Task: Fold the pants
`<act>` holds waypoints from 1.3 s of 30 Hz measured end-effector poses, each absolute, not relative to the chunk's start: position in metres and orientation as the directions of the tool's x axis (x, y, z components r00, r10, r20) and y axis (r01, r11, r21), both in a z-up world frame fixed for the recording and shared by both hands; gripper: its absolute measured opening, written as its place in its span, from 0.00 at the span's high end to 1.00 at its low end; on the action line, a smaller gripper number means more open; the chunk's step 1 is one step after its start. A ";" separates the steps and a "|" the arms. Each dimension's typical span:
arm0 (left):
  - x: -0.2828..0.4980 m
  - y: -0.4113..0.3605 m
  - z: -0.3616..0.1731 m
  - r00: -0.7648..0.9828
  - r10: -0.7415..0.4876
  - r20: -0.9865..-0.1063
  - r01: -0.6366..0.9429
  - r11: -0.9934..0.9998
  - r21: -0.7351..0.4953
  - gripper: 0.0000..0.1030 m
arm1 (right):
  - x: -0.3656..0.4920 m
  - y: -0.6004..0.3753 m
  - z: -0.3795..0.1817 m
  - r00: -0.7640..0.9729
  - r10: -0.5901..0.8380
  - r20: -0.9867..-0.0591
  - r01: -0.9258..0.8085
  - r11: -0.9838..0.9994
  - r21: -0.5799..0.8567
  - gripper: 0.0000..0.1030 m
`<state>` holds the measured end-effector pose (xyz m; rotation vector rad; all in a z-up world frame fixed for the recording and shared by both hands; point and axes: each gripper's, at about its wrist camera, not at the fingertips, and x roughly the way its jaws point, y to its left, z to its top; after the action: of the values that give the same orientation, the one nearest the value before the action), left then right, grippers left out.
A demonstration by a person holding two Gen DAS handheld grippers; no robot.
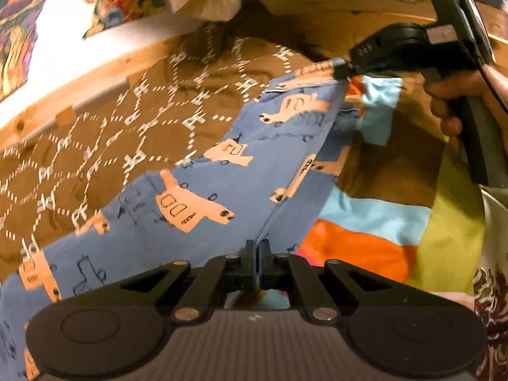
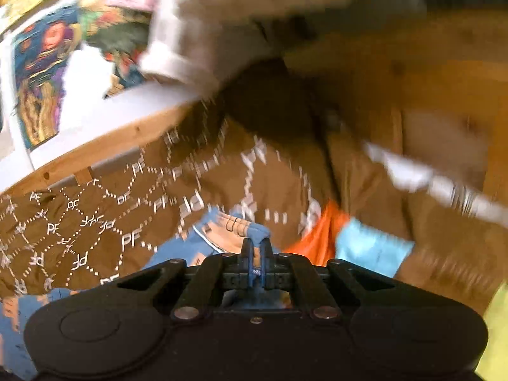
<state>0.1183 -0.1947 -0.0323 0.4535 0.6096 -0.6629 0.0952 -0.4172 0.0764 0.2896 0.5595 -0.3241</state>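
Brown bedspread (image 1: 95, 146) fills frame centre and left. On it lie blue pants (image 1: 222, 190), diagonal from lower left to upper right. My left gripper (image 1: 257, 247) & right gripper (image 1: 341, 70) have fingers clamped on fabric edges, prob. to lift for a fold.

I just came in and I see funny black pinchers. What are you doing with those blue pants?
A person is folding the blue pants with a pincher tool in each hand. The left gripper is shut on the edge of the pants near the camera. The right gripper is shut on the far end of the same pants, with a hand holding its handle. The pants stretch between them over a brown patterned bedspread. No fold is made yet.
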 end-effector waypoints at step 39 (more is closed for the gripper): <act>0.276 -0.003 0.046 0.634 -0.202 -0.747 0.350 0.936 0.044 0.32 | 0.132 -0.294 0.066 0.739 0.235 -0.632 -0.299 0.954 0.006 0.13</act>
<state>0.2760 -0.0031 0.0465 0.1914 0.8268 -0.3177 0.1324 -0.2945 0.0664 -0.0981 0.6793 0.2936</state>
